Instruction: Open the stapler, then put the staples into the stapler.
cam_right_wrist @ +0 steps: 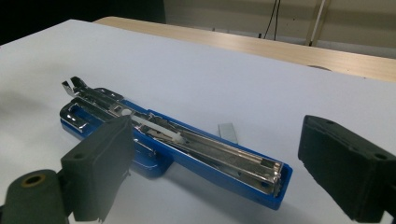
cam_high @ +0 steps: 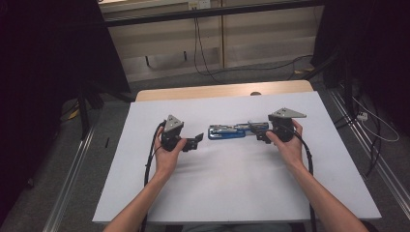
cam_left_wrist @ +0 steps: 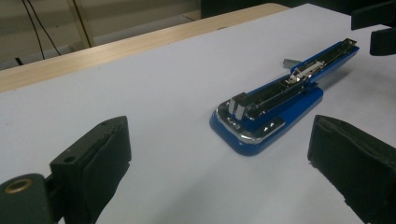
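Note:
A blue stapler (cam_high: 229, 131) lies swung open flat on the white table top (cam_high: 232, 188), its chrome staple rail facing up. My left gripper (cam_high: 196, 141) hovers just left of its hinged end, jaws wide apart with nothing between them; in the left gripper view (cam_left_wrist: 224, 140) the stapler (cam_left_wrist: 271, 105) lies ahead of the pads. My right gripper (cam_high: 258, 130) sits at the stapler's right end. In the right gripper view (cam_right_wrist: 219, 135) the open stapler arm (cam_right_wrist: 187, 149) runs between the spread jaws, and the pads do not press on it. A short strip of staples (cam_right_wrist: 228, 133) lies beside it.
The white sheet covers a wooden table whose far edge (cam_high: 217, 91) shows bare. Cables trail from both grippers down toward the near edge. Dark stands and floor cables (cam_high: 203, 58) surround the table. Broad bare surface lies in front of the stapler.

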